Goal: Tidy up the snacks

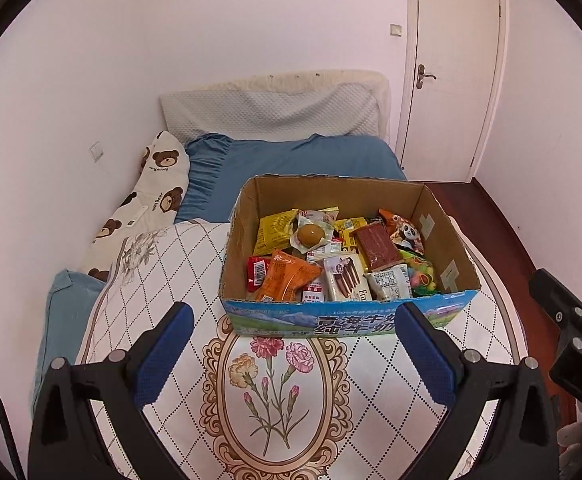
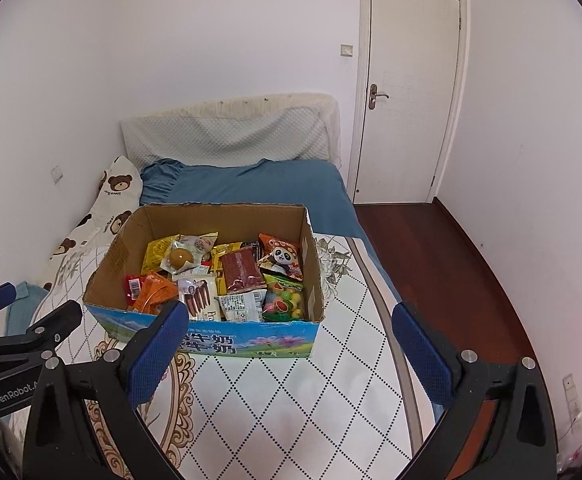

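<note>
Cardboard milk carton box (image 1: 347, 316), top open, resting on quilted floral bedspread (image 1: 283, 392) at 12 o'clock from left gripper (image 1: 295, 320), near 11 o'clock from right gripper (image 2: 291, 322). Packed with snacks: orange packet (image 1: 287, 276), panda packet (image 2: 281, 258), wrapped braised egg (image 1: 311, 234), chocolate stick pack (image 2: 197, 300). Both grippers spread wide, holding nothing, short of box. Blue pillow (image 1: 291, 160) at 12 o'clock beyond.

Bed (image 1: 291, 160): blue sheet, quilted floral cover (image 1: 179, 280), bear-print pillow (image 1: 151, 196), snack-filled cardboard box (image 1: 343, 320) on cover.
</note>
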`<state>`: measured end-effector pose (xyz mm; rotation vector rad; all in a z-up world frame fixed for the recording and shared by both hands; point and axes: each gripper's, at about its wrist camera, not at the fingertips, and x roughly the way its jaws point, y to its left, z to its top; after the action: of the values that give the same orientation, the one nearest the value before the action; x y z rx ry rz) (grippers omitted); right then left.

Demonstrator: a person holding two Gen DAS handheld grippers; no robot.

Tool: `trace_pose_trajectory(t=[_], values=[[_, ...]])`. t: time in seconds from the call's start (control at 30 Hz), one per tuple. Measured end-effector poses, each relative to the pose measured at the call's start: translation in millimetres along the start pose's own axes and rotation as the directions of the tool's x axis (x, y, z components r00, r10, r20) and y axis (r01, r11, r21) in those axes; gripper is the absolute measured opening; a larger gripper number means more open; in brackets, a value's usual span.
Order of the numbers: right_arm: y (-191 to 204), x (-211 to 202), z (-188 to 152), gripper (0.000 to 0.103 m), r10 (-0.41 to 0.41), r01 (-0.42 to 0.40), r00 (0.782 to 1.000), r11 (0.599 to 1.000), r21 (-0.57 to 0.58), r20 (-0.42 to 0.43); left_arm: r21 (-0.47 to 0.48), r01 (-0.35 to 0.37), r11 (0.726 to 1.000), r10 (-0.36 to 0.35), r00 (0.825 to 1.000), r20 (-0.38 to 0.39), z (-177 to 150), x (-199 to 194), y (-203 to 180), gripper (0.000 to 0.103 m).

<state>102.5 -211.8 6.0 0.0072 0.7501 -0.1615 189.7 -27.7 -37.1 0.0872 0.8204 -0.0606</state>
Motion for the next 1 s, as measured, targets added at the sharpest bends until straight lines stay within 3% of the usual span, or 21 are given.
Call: trace_pose_trajectory(t=[1.0], values=[[-2.1, -3.0, 0.1, 0.103, 0.013, -0.013, 1.0, 1.0, -0.004, -0.002, 0.005, 0.003, 1.0, -0.003, 1.0, 0.024, 5.0, -9.2, -1.1, 0.103]])
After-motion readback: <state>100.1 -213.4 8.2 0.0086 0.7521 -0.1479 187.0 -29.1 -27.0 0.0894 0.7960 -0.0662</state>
